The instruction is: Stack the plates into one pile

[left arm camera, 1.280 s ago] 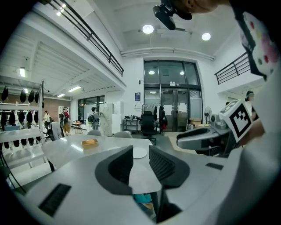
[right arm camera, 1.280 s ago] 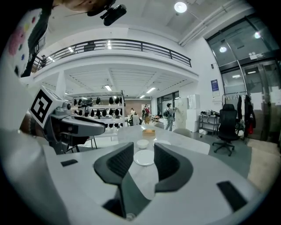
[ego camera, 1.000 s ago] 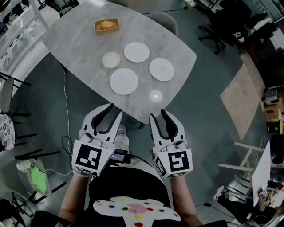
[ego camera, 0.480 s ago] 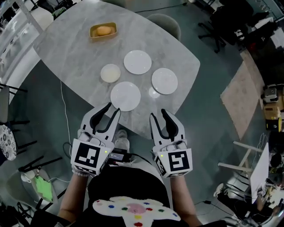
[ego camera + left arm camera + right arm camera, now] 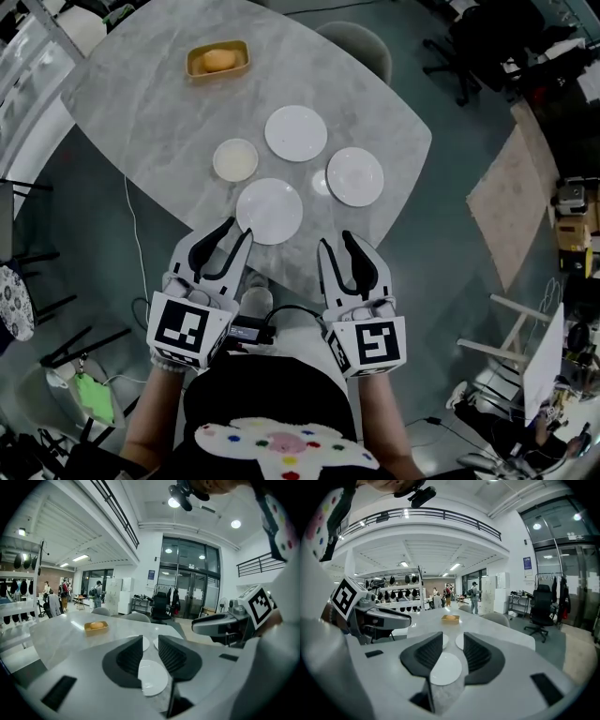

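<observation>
Nothing is stacked yet: all the plates lie flat and apart on the grey marble surface (image 5: 141, 103), toward its near edge. The step in hand looks like the reach for the first plate.

The left gripper (image 5: 238, 231) points at the nearest plate (image 5: 269, 211), its fingers part-spread and closing, with nothing pinched between them; the tips sit just beside the plate's seven o'clock rim. The right gripper (image 5: 336, 240) is at five o'clock of that plate, off the surface's edge, fingers spread and empty.

To do this well, I would stop the left fingers narrowing until one of them has slipped under the rim, since a flat plate offers only a thin lip to catch. Come in low, tip the lower finger under the near rim, then pinch top and bottom. The right gripper could steady the far rim so the plate does not skate. The small plate should probably go on last, on top of the wide ones.

Count, taken from the nearest plate:
- Three wide white plates: the nearest one, one at two o'clock (image 5: 355, 176), one between twelve and one o'clock (image 5: 295, 132)
- One small cream plate (image 5: 234, 159) at eleven o'clock
- One yellow tray (image 5: 192, 66) far off at eleven o'clock, holding one rounded orange-brown item (image 5: 217, 59)
- Two grippers, neither holding anything
</observation>
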Motion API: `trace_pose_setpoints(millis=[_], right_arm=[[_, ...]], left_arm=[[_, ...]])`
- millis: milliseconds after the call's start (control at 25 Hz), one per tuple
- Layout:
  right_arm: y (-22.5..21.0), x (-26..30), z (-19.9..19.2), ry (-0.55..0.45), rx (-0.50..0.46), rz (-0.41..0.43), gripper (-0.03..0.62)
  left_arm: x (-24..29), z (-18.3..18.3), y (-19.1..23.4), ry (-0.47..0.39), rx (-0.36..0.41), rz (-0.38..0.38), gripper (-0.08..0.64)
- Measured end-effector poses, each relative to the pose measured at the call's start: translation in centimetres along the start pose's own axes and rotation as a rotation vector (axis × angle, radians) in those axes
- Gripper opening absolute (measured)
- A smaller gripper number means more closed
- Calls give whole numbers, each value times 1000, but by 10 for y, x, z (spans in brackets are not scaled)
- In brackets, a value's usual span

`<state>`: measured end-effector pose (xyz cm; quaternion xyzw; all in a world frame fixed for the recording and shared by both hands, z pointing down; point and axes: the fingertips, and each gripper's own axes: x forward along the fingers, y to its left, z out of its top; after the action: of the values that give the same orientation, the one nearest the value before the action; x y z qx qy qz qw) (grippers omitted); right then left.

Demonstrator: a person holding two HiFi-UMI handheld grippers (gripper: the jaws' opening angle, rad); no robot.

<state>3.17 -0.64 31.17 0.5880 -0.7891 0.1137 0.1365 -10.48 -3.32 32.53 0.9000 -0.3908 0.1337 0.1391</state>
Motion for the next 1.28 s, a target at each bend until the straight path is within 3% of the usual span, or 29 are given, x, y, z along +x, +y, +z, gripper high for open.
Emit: trace_pose_setpoints(millis=[480,880,1280], right_arm=[[-7,9,-12,23,1,21,109],[-12,21,-12,38,-11,105,110],[-8,26,-21,56,-25,173,110]], left_arm=[[7,-15,0,53,-49,15,100],[15,-24,-2,87,-95,57,101],[20,-46,0,104,-206,104,103]])
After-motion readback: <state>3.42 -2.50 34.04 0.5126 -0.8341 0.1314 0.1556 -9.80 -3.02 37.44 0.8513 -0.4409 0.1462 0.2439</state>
